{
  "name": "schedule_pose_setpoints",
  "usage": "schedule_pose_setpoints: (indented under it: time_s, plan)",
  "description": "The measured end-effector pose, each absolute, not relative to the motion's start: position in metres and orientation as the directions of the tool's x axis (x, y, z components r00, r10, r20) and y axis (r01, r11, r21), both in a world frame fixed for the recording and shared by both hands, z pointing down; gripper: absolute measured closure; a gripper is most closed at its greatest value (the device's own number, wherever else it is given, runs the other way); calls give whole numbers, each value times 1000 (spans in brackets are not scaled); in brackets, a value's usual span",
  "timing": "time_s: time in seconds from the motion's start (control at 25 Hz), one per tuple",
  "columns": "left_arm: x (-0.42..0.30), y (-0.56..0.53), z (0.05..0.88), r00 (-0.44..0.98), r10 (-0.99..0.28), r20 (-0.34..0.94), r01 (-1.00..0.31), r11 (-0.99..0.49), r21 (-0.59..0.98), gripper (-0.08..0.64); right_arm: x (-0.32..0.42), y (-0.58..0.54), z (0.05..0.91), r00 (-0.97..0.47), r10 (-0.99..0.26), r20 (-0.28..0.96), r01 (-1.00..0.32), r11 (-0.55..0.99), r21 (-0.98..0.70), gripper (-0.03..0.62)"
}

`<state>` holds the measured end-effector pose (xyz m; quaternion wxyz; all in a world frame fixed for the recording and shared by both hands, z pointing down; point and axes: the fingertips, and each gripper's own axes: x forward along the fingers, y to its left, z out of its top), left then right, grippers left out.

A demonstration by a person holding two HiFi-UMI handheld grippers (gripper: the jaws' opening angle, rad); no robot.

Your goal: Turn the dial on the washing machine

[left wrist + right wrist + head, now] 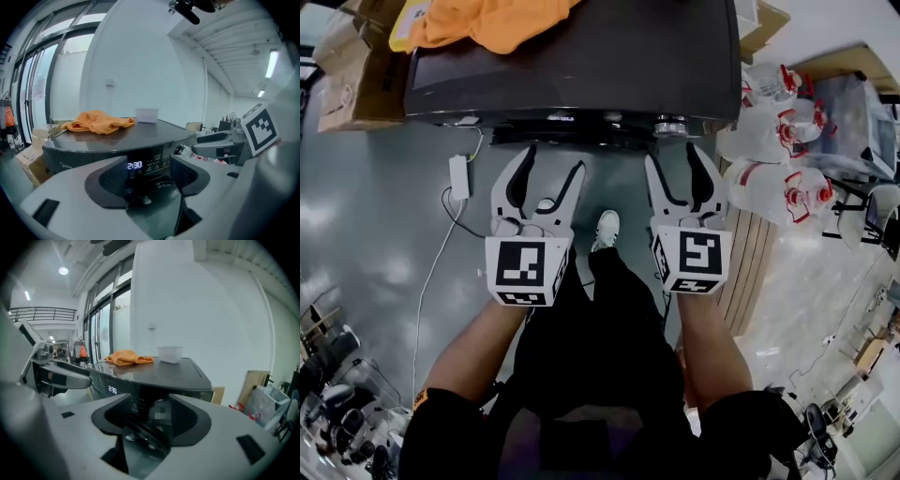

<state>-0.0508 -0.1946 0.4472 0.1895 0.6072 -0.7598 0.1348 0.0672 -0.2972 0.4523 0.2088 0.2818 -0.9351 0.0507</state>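
**Both tongs wide open in front of the washer, dial untouched**

Here we are at the front of the dark washing machine (pixel 581 66), looking steeply down from the head view. The dial (pixel 671 125) sits at the right end of the machine's front edge, a silvery knob on the control strip. The right tongs (pixel 673 155) hover just short of it, jaws spread wide. In the right gripper view the knob lines up in the gap between them, but the pads are clear of it, with no grip on anything.

The left tongs (pixel 553 159) are alongside, facing the middle of that front edge. They are released too, with nothing between the jaws. Beyond the gap the lit display (pixel 134 165) reads 2:30.

On the machine's top, an orange cloth (pixel 487 21) is heaped toward the back-left corner. A white tub (pixel 147 115) stands just beside it, near the back edge. Down on the floor (pixel 384 216), a white shoe (pixel 606 228) shows between the two tongs.
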Motion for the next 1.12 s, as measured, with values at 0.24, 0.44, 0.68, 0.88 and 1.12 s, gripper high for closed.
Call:
schedule_pose_setpoints:
  time_s: [0.24, 0.44, 0.68, 0.88, 1.12]
  plan:
    - [-23, -172, 395, -169, -894, 415, -982, 190, 11, 288, 75, -243, 396, -819, -434, 375, -460, 888, 21, 420]
    - [-5, -143, 358, -197, -896, 398, -977, 215, 2, 449, 89, -209, 362, -843, -382, 378, -399, 916, 37, 518]
    - [14, -122, 319, -198, -902, 383, -976, 216, 4, 537, 94, -186, 327, -875, -339, 345, -358, 934, 10, 567]
    - [21, -108, 294, -165, -916, 365, -981, 190, 32, 545, 92, -168, 291, -886, -350, 304, -365, 931, 9, 575]
    - [14, -92, 273, -134, -934, 330, -988, 152, 28, 545, 89, -149, 254, -880, -402, 251, -410, 912, 21, 575]
